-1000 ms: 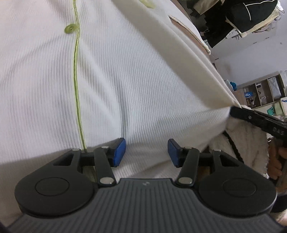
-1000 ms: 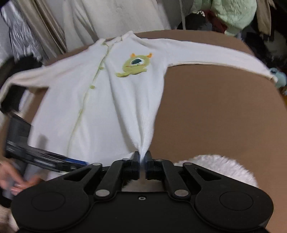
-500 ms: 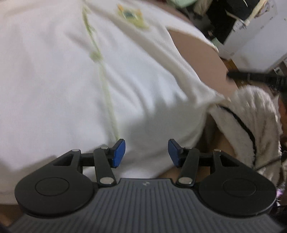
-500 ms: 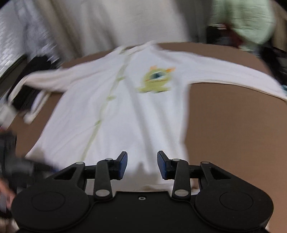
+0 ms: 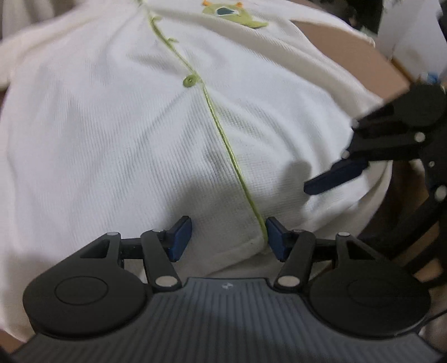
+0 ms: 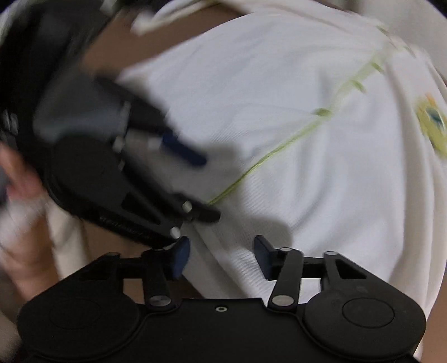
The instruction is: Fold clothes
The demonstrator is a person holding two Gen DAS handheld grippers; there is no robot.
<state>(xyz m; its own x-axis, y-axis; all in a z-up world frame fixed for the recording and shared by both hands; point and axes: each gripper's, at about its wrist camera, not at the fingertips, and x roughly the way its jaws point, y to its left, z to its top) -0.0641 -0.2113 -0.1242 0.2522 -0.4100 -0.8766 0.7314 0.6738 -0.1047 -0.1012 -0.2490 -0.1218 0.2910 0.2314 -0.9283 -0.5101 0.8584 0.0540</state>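
Note:
A white ribbed button-up top [image 5: 125, 125] with green trim and a green monster patch [image 5: 234, 15] lies spread on the brown table [image 5: 349, 42]. My left gripper [image 5: 228, 237] is open over its lower hem, and the green placket line runs down beside the right pad. My right gripper [image 6: 221, 257] hangs over the same hem just to the right; its jaws are opening, with cloth [image 6: 279, 139] lying between the pads but not pinched. One of its blue fingers [image 5: 335, 174] shows in the left wrist view. The left gripper [image 6: 211, 188] is blurred in the right wrist view.
A person's hand [image 6: 22, 251] holds the left gripper at the left edge. Bare brown table [image 6: 117, 50] shows beyond the top's far side. Dark clutter and a pale wall fill the far right corner in the left wrist view.
The right gripper has let go of the pinched hem, opened, and swung down close beside the left gripper. The left gripper has rolled and lifted a little, staying open.

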